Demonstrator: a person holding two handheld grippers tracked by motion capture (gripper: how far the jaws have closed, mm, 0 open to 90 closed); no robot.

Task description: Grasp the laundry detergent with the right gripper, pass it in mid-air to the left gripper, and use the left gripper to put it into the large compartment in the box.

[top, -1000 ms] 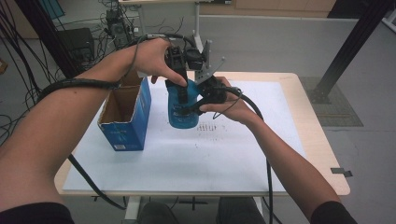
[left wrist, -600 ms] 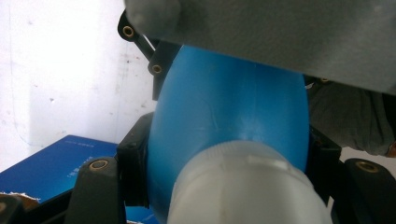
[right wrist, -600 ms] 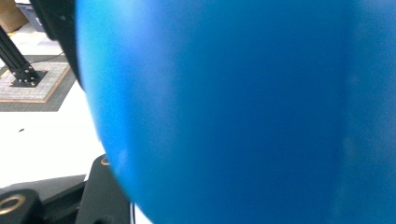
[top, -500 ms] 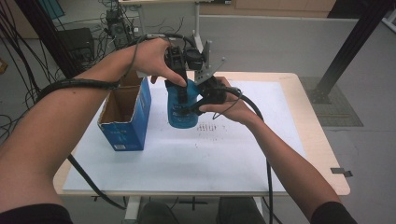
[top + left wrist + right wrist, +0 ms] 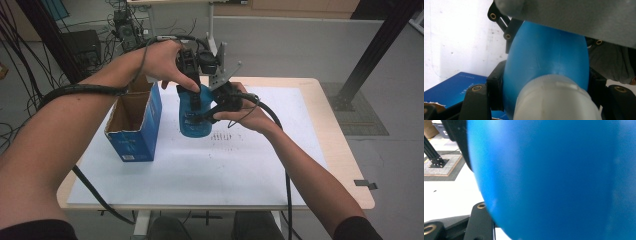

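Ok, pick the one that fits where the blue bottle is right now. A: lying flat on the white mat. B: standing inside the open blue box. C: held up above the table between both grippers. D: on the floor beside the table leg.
C: the blue bottle hangs clear of the table, with the left gripper clamped near its top and the right gripper on its side, beside the open blue box.

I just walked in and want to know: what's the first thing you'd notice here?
A bright blue, rounded plastic bottle with a white cap, held up above the middle of the white table between the left gripper from above and the right gripper from the side. Left of it stands an open blue cardboard box.
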